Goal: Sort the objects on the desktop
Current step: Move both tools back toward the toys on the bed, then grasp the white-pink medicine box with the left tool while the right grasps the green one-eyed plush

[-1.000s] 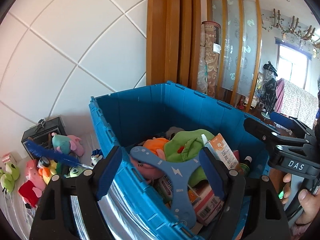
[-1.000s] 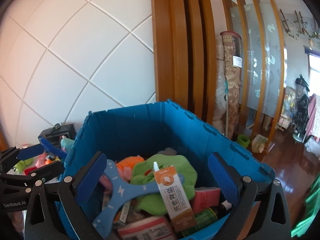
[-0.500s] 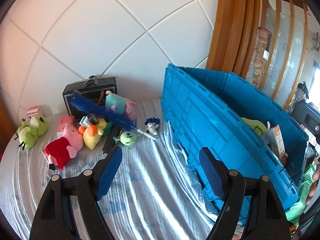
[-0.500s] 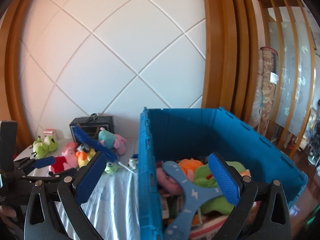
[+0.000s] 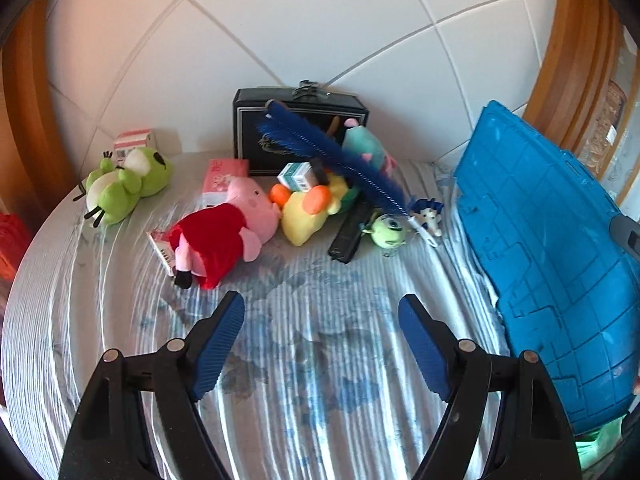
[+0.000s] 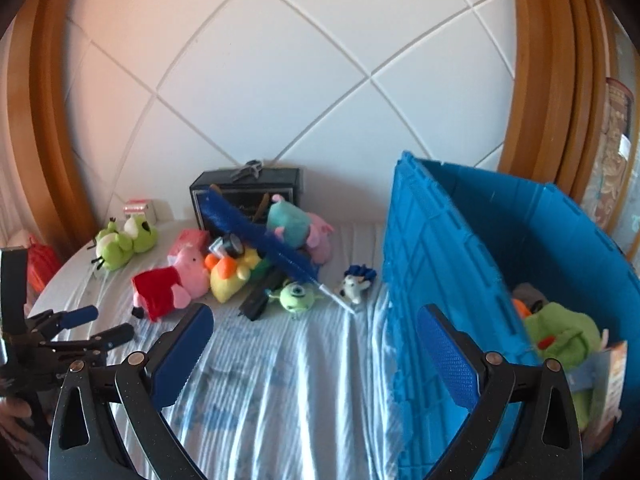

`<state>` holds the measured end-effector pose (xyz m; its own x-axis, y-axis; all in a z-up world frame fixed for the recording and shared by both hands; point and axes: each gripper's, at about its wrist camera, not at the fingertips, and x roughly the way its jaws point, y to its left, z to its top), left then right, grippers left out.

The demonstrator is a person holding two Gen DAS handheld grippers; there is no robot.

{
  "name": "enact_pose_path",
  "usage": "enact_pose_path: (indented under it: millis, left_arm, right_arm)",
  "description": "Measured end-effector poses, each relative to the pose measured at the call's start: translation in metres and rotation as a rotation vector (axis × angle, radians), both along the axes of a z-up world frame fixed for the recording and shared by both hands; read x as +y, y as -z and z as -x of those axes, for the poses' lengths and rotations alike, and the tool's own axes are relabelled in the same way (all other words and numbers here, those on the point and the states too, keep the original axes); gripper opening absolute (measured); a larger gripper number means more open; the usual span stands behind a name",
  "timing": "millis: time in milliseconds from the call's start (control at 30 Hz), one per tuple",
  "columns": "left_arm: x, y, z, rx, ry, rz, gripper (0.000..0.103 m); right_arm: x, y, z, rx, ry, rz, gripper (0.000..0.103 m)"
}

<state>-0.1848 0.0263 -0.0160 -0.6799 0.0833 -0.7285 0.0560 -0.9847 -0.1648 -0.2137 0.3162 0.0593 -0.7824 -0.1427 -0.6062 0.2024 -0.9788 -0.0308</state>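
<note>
Loose toys lie in a heap on the striped cloth: a pink pig plush (image 5: 224, 236) in a red dress, a green frog plush (image 5: 124, 184), a yellow duck plush (image 5: 308, 212), a long blue brush (image 5: 332, 156) and a small green one-eyed monster (image 5: 388, 230). The blue crate (image 6: 440, 240) stands to the right, with a green plush (image 6: 560, 332) inside. My left gripper (image 5: 320, 308) hangs open over bare cloth in front of the heap. My right gripper (image 6: 316, 316) is open too, its right finger in front of the crate wall. Neither holds anything.
A black box (image 5: 300, 132) stands against the white tiled wall behind the heap. A small pink-and-white carton (image 5: 134, 142) sits behind the frog. A black bar (image 5: 350, 232) lies beside the monster. Wooden frames flank the wall. My left gripper (image 6: 100, 325) shows at the right view's left edge.
Both views have swung left, away from the crate's inside and onto the cloth with the toys. The crate now sits at the right. Both grippers stayed open.
</note>
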Motion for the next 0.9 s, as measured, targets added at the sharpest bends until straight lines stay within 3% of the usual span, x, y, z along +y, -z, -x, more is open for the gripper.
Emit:
enact_pose_path:
  millis: [133, 300, 433, 533, 700, 900]
  left_arm:
    - [-0.052, 0.032, 0.017, -0.054, -0.083, -0.016, 0.079]
    - [-0.133, 0.076, 0.046, -0.131, -0.283, 0.023, 0.079]
    - [-0.184, 0.111, 0.077, -0.182, -0.385, 0.025, 0.079]
    - [-0.207, 0.137, 0.106, -0.206, -0.413, 0.007, 0.079]
    - [-0.229, 0.166, 0.157, -0.232, -0.451, 0.059, 0.079]
    - [-0.234, 0.185, 0.191, -0.244, -0.441, -0.038, 0.079]
  right_arm:
    - [-0.015, 0.041, 0.039, -0.111, -0.009, -0.024, 0.103]
    - [-0.017, 0.096, 0.094, -0.248, 0.006, -0.024, 0.103]
    - [-0.019, 0.133, 0.134, -0.322, 0.028, -0.03, 0.103]
    - [-0.026, 0.158, 0.162, -0.365, 0.033, -0.049, 0.103]
    - [-0.034, 0.187, 0.197, -0.404, 0.053, -0.057, 0.103]
    - [-0.043, 0.208, 0.232, -0.412, 0.061, -0.072, 0.103]
